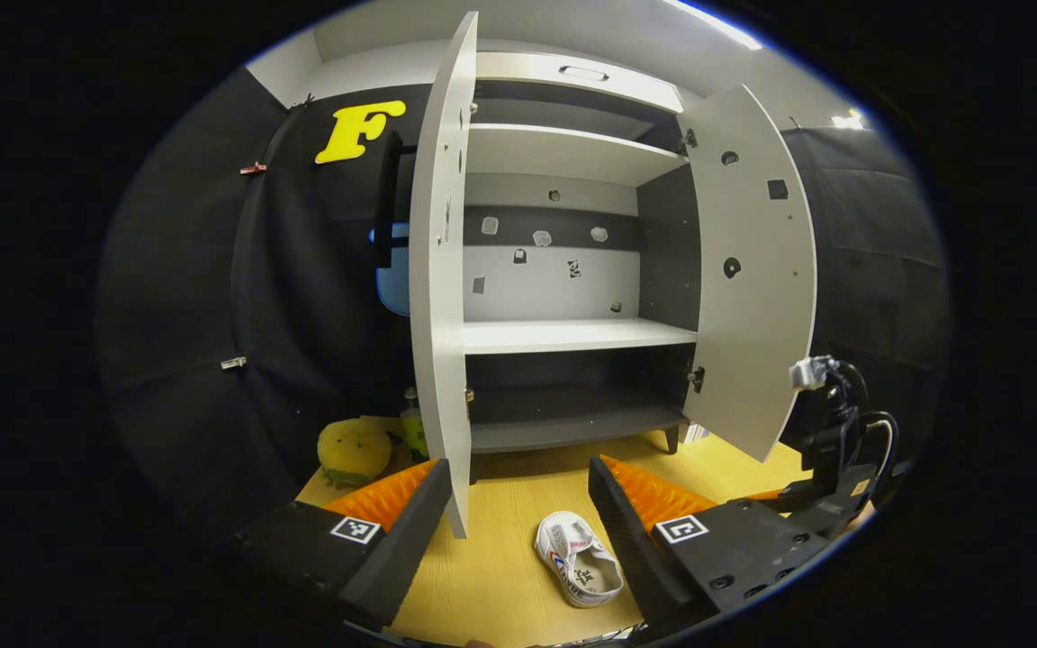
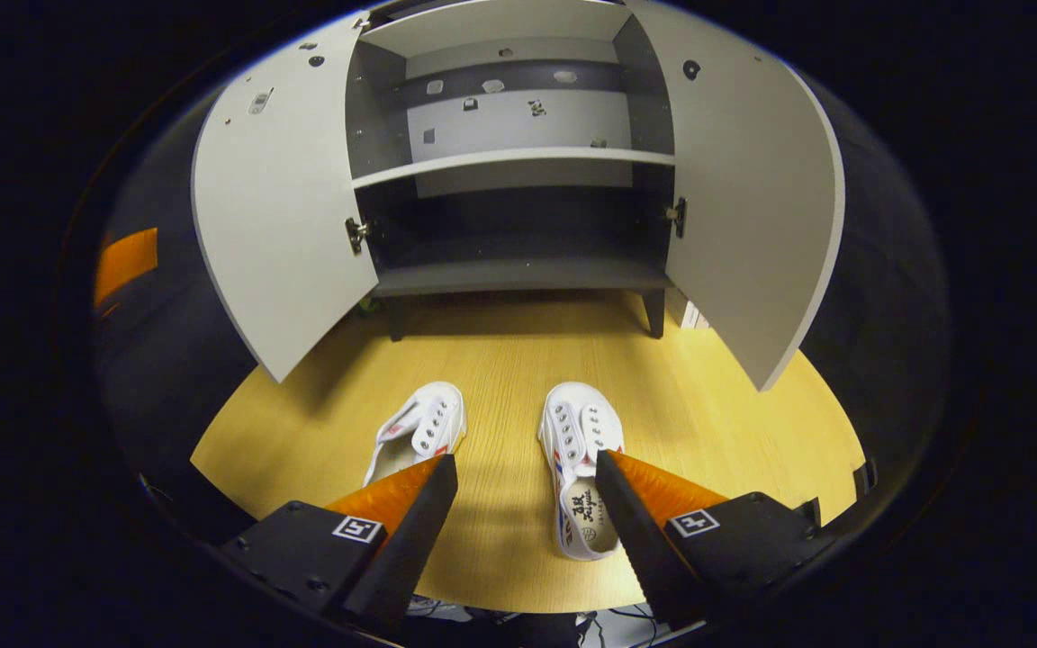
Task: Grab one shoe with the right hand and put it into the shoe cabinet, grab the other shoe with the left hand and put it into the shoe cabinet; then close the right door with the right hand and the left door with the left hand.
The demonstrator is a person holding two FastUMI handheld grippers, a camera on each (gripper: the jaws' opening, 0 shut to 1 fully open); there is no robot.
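Note:
Two white canvas shoes lie on the wooden floor in front of the open shoe cabinet (image 2: 518, 270). In the right gripper view the left shoe (image 2: 424, 427) is partly behind my left finger and the right shoe (image 2: 580, 477) lies beside my right finger. My right gripper (image 2: 526, 457) hangs open above them, holding nothing. The left gripper view has one shoe (image 1: 577, 558) just inside the right finger of my open, empty left gripper (image 1: 518, 463). Both cabinet doors, the left door (image 2: 275, 207) and the right door (image 2: 752, 207), stand wide open.
The left door's edge (image 1: 442, 315) stands close in front of my left gripper. A yellow plush toy (image 1: 352, 450) and a small bottle (image 1: 412, 432) sit on the floor left of the cabinet. The other gripper (image 1: 834, 450) shows at the right. The cabinet shelves (image 1: 572, 335) are bare.

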